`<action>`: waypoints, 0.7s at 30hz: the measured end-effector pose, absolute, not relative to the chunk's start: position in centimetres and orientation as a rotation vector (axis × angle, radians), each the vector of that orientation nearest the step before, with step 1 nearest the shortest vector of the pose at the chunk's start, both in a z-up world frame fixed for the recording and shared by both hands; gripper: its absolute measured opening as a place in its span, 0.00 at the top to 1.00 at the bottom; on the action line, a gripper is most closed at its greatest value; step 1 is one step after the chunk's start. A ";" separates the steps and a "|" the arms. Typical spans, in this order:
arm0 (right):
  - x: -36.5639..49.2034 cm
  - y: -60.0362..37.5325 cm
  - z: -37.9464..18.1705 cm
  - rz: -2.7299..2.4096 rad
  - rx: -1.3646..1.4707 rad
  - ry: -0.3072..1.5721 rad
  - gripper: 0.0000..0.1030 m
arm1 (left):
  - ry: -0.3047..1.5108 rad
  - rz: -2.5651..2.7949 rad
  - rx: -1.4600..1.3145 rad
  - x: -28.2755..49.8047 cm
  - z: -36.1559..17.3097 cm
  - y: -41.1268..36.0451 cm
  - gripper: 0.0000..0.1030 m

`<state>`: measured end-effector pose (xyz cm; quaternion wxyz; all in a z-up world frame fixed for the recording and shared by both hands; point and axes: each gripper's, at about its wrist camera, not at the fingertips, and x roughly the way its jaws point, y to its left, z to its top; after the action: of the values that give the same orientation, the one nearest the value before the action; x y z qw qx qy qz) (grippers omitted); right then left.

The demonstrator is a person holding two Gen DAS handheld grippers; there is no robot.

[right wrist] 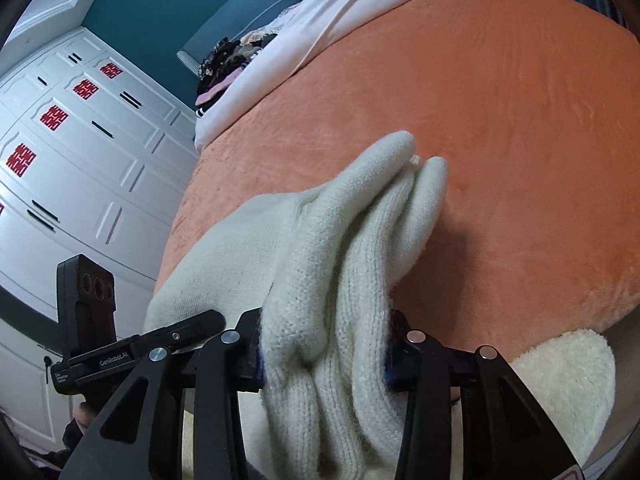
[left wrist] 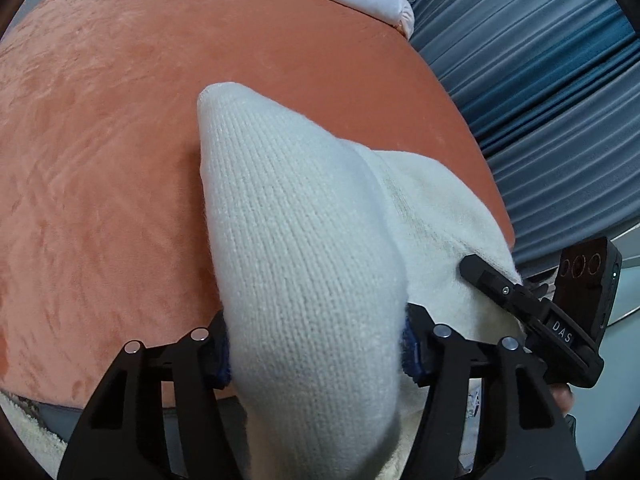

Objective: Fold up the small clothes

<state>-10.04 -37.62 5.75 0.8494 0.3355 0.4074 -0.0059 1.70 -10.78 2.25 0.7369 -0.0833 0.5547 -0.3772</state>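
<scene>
A cream-white knitted garment (left wrist: pixel 296 240) hangs between my two grippers above an orange bed cover (left wrist: pixel 100 140). My left gripper (left wrist: pixel 316 352) is shut on a thick fold of the knitted garment, which bulges forward over its fingers. In the left wrist view the right gripper (left wrist: pixel 520 296) shows at the right edge, gripping the garment's other end. My right gripper (right wrist: pixel 324 360) is shut on bunched folds of the same garment (right wrist: pixel 360 232), which drape forward onto the orange cover (right wrist: pixel 500 120). The left gripper (right wrist: pixel 160 344) shows at the lower left of the right wrist view.
A white duvet (right wrist: pixel 320 32) lies at the bed's head. Dark clothes (right wrist: pixel 228 64) are piled beside it. White wardrobe doors (right wrist: pixel 80 140) stand to the left of the bed. Blue curtains (left wrist: pixel 540 80) hang on the other side. A fluffy cream cloth (right wrist: pixel 568 380) lies at the bed's near edge.
</scene>
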 end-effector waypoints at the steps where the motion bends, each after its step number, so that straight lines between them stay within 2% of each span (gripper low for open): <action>1: -10.8 -37.5 6.8 -0.013 0.695 0.839 0.62 | 1.204 -0.846 -0.189 1.3 3.1 -10.6 0.43; 8: -14.5 -35.5 16.7 -0.038 0.553 0.604 0.62 | 0.985 -0.962 -0.203 -1.1 12.3 -9.2 0.43; 16: -15.5 -32.4 29.4 0.037 0.369 0.241 0.61 | 0.547 -1.033 -0.166 -3.0 26.4 -5.2 0.43; 21: -14.6 -29.9 35.7 0.129 0.288 0.062 0.61 | 0.331 -1.023 -0.158 -3.0 33.0 -1.1 0.41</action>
<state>-14.58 -29.94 35.72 0.9871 0.1433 0.0309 0.0641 -2.96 -1.07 33.01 0.8560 -0.0751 0.1576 -0.4866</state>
